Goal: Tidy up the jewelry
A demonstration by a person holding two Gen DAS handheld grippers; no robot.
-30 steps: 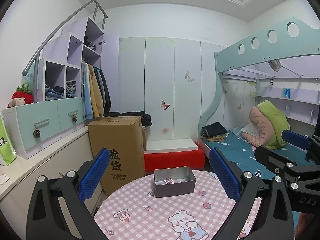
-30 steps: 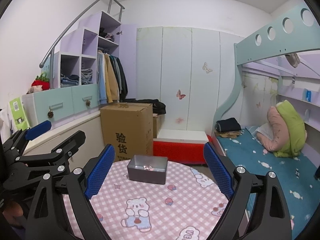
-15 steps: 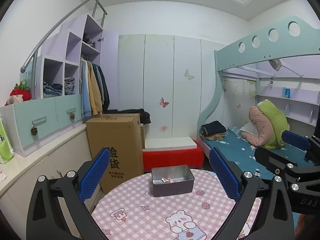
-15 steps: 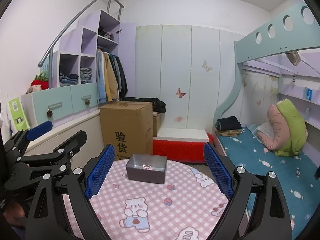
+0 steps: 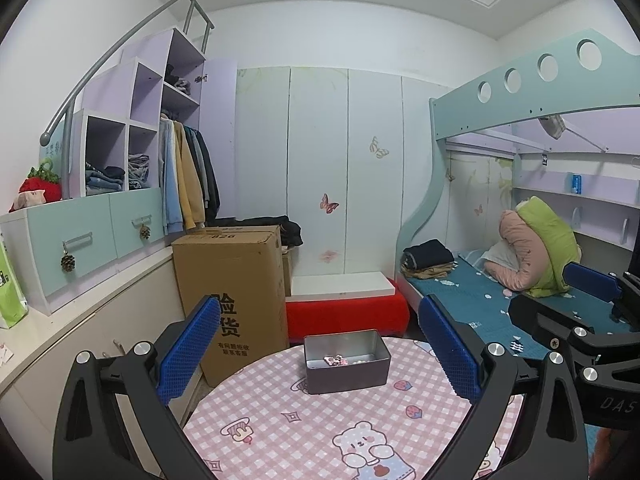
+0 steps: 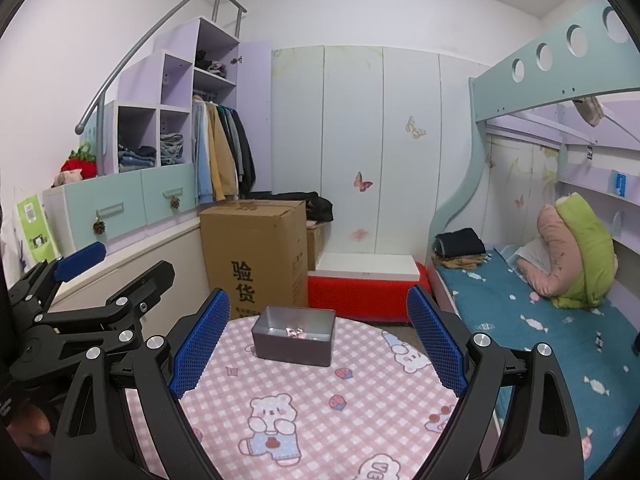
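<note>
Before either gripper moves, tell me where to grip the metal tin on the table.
Take the grey metal tin by one short end wall, coming from above with one finger inside and one outside. It stands upright and open-topped, its rim is bare, and the jewelry pieces lie low on the bottom, probably clear of the fingers.

Left gripper (image 5: 318,350) and right gripper (image 6: 316,342) side by side, jaws spread wide (nothing held).
</note>
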